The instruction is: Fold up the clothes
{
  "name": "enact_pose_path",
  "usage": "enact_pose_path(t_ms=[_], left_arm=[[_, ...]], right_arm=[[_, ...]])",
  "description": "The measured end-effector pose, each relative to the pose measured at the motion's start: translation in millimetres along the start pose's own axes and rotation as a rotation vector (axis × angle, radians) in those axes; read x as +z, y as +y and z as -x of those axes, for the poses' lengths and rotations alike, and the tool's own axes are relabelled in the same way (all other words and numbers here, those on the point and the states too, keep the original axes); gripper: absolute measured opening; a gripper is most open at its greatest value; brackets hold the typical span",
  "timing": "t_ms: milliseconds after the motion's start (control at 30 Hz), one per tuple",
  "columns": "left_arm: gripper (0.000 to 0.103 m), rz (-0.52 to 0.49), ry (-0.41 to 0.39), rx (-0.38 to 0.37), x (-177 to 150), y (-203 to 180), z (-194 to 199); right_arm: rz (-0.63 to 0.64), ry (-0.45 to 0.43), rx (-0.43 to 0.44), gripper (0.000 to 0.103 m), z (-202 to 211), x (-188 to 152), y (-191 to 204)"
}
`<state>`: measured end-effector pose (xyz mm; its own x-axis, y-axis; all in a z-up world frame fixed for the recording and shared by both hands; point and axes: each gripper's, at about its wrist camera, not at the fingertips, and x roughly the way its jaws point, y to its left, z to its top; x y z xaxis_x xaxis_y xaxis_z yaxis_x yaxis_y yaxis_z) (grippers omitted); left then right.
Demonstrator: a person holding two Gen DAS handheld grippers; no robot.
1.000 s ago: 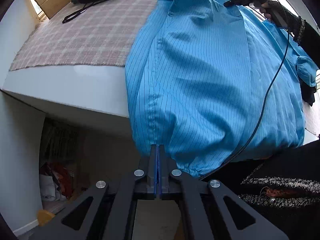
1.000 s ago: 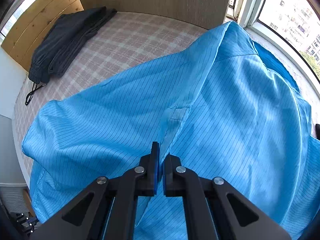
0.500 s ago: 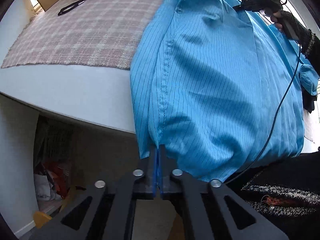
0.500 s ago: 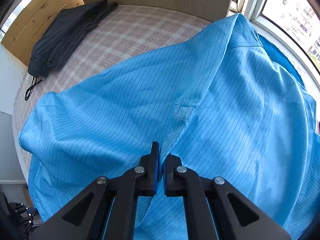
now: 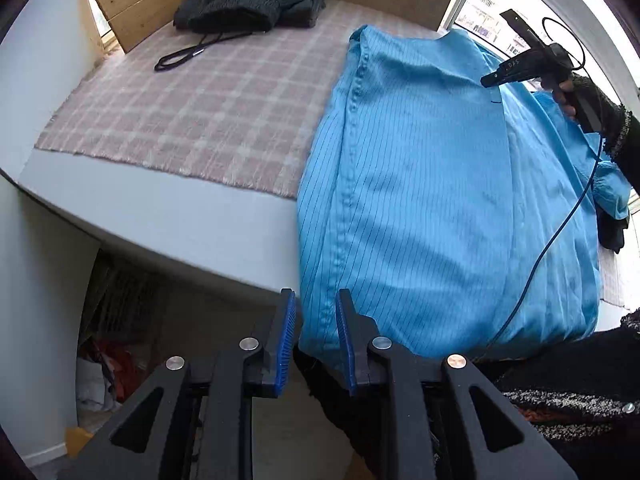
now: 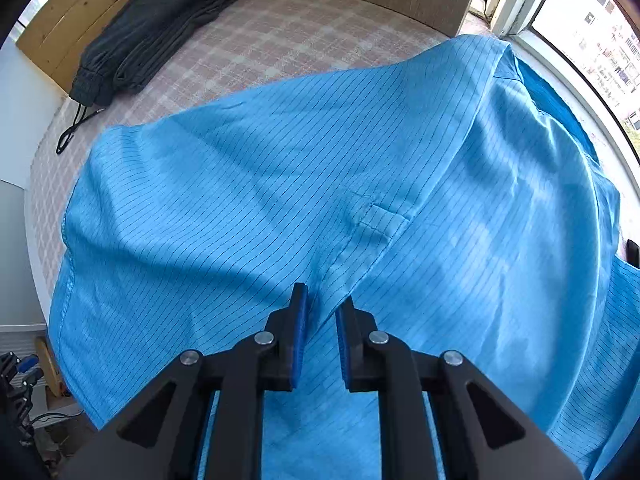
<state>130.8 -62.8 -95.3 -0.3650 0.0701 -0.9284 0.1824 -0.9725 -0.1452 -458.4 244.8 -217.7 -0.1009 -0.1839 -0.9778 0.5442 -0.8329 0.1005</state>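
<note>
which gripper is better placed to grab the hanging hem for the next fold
Left. Its open gripper sits right at the blue garment's hem hanging over the bed edge; the right gripper is open over a seam farther up.

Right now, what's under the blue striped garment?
The blue striped garment lies over the pink plaid blanket on the white platform, its hem hanging past the edge. Whatever lies directly beneath it is covered.
</note>
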Motion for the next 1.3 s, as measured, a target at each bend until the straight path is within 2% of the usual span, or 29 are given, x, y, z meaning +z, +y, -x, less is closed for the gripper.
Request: enact_pose_path(t_ms=[67,167,200,267,333,400,500,567,667,767,833,933,1000,1067,1133,1233,1300], left_arm=[[0.022,-0.027,-0.014,-0.021,12,-7,-5],[0.022,-0.060,0.059,-0.017,22,-13,-36],[0.022,-0.072,0.090,0.010,18,-13,-43],[0.022,-0.085,0.138,0.060,10,-12,-51],[0.022,-0.047,0.143,0.047,3,-3,-46],[0.022,0.006,0.116,0.026,1,6,-38],[0.022,0.058,0.045,0.006,5,12,-27],[0.022,0.076,0.032,-0.017,3,12,-24],[0.022,0.085,0.026,-0.007,-3,18,-29],[0.023,0.093,0.027,-0.003,-9,24,-36],[0.028,0.084,0.031,0.008,-12,24,-41],[0.033,0.027,0.044,0.010,-12,16,-46],[0.043,-0.022,0.049,-0.017,-10,7,-50],[0.044,-0.047,0.066,-0.049,-10,3,-58],[0.045,-0.036,0.071,-0.087,-11,9,-64],[0.045,0.046,0.054,-0.211,-11,24,-74],[0.036,0.073,0.051,-0.273,-11,26,-79]], right_arm=[[0.019,-0.038,-0.020,0.021,16,-3,0],[0.021,-0.080,-0.018,0.033,21,7,2],[0.007,-0.082,-0.002,0.036,16,14,5],[-0.009,-0.093,-0.016,0.036,12,21,11],[0.047,-0.149,0.017,0.036,17,19,35],[0.131,-0.177,0.088,0.036,17,18,67],[0.226,-0.148,0.145,0.036,-3,28,124],[0.268,-0.117,0.154,0.036,-24,35,156],[0.304,-0.064,0.142,0.036,-55,44,193],[0.350,-0.075,0.090,0.037,-64,47,213],[0.345,-0.083,0.105,0.037,-55,46,213],[0.356,-0.154,0.089,0.037,-27,33,205],[0.365,-0.155,0.081,0.037,-17,21,196],[0.350,-0.142,0.088,0.037,-13,9,185],[0.322,-0.115,0.090,0.037,-16,-2,175],[0.311,-0.084,0.094,0.037,-23,-17,171],[0.320,-0.071,0.077,0.037,-29,-24,174]])
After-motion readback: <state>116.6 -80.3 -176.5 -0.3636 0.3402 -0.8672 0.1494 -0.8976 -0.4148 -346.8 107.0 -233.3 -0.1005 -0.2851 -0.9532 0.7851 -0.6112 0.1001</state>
